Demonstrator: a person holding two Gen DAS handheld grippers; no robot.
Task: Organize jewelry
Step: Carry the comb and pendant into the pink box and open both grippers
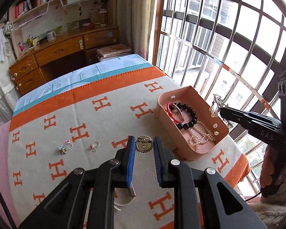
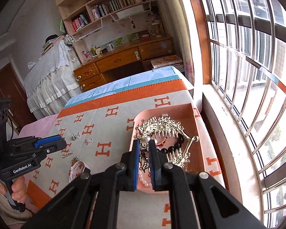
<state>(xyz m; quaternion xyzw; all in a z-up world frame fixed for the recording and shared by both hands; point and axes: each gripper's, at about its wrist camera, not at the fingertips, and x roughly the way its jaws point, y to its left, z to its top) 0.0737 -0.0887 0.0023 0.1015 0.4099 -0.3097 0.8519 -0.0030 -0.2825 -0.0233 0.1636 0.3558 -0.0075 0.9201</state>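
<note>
Comb [image 2: 162, 131] is dangling from our right gripper [image 2: 144, 152], pinched above the tray [image 2: 192, 112]; its teeth risk snagging beads. Our left gripper [image 1: 144, 147] is hovering spread around the brooch [image 1: 144, 147].

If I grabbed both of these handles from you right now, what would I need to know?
Right gripper: shut on a gold hair comb, held over the pink tray.
Left gripper: open, its fingers either side of a gold brooch lying on the blanket.
Done: black bead bracelet, red bangles and pearl necklace are in the tray.
Left: release the comb, then bring over the brooch, the rings, a bar pin and the pink watch.
</note>
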